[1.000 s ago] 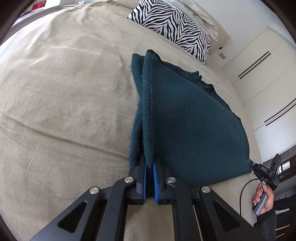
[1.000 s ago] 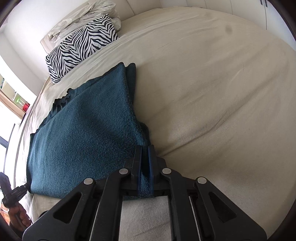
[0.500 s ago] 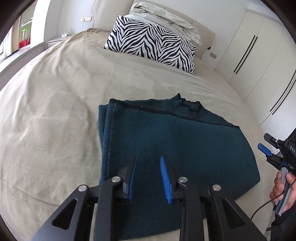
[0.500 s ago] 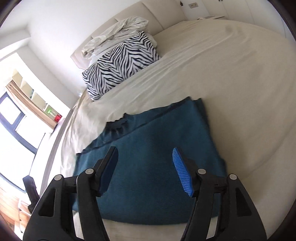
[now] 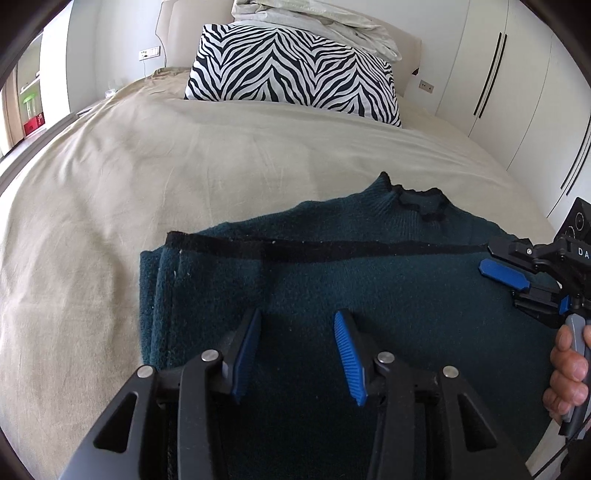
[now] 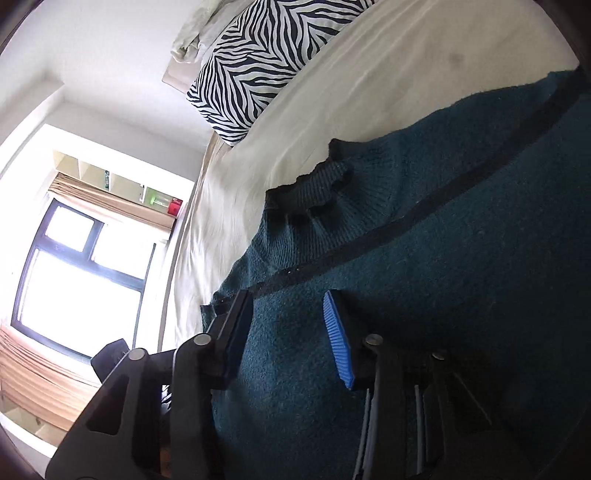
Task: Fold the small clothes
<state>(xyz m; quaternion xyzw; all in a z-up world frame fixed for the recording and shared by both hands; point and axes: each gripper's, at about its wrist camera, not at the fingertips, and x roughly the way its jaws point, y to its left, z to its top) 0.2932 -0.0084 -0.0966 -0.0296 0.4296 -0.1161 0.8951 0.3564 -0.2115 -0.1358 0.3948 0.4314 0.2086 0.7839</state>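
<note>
A dark teal knit sweater [image 5: 369, 280] with black trim lies folded flat on the beige bed sheet [image 5: 147, 177], its collar [image 5: 421, 201] towards the pillow. My left gripper [image 5: 295, 332] hovers over the sweater's near left part. Its jaws are opening and nothing is between the blue pads. My right gripper [image 6: 288, 314] is low over the sweater [image 6: 443, 258] near the black hem band [image 6: 406, 218], just below the collar. Its jaws are closing, still apart, with cloth under them but not pinched. The left wrist view shows the right gripper [image 5: 489, 256] at the sweater's right edge, held by a hand [image 5: 569, 373].
A zebra-striped pillow [image 5: 291, 70] with crumpled white bedding [image 5: 314, 18] on it leans at the headboard. White wardrobe doors [image 5: 517, 92] stand to the right of the bed. A window [image 6: 81, 273] and shelves [image 6: 110, 177] lie beyond the bed's other side.
Both grippers let go of the sweater's folded edge and opened. Both swung round: the left pulled back over the cloth, the right moved to the collar side and narrowed after opening wide.
</note>
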